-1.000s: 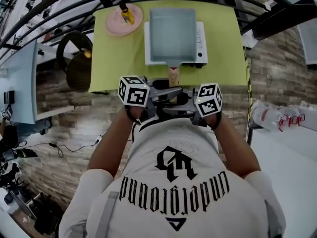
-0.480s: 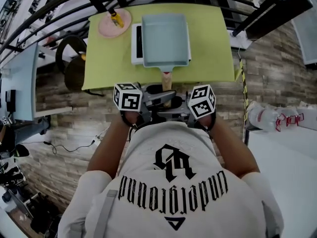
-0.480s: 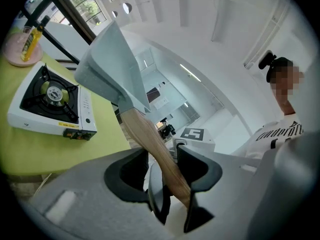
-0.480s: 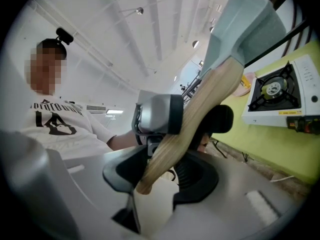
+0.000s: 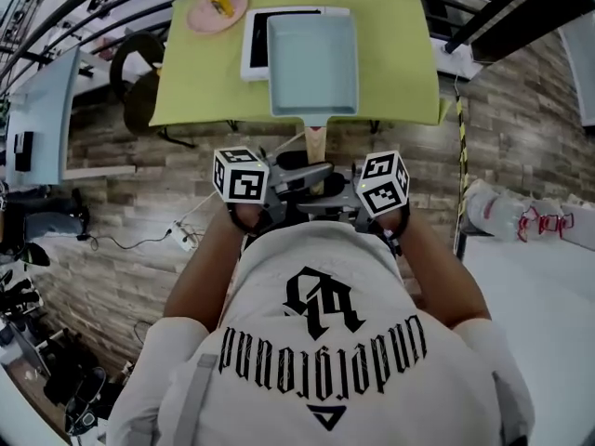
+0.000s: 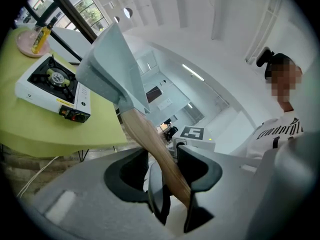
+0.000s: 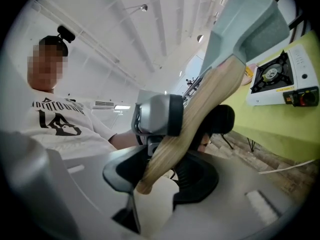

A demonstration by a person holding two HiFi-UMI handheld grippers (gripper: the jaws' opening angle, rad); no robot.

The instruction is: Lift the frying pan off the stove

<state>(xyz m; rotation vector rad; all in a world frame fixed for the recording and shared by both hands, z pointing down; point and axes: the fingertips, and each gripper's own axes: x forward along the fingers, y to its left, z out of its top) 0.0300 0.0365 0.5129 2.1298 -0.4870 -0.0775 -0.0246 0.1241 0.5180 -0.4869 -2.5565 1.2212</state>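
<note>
I think the lift is as good as done. The pan is up in the air in front of me, over the near side of the table. No part of it touches the stove — in both gripper views the stove sits bare on the green top with its burner showing. In my head view the pan hides the right part of the stove, so it is not yet clear of it to the side.

Both grippers pinch the handle. The left gripper has its fingers pressed on the wood from both sides. The right gripper does the same, close beside it, near the end of the handle.

What is left looks small to me — hold it steady and carry it away from the stove.

The pan is pale blue-grey, square, with deep sides, and it looks empty. The handle is light wood, long and a bit bent. The pan hangs far out from my grip, so I guess it pulls down at the front.
</note>
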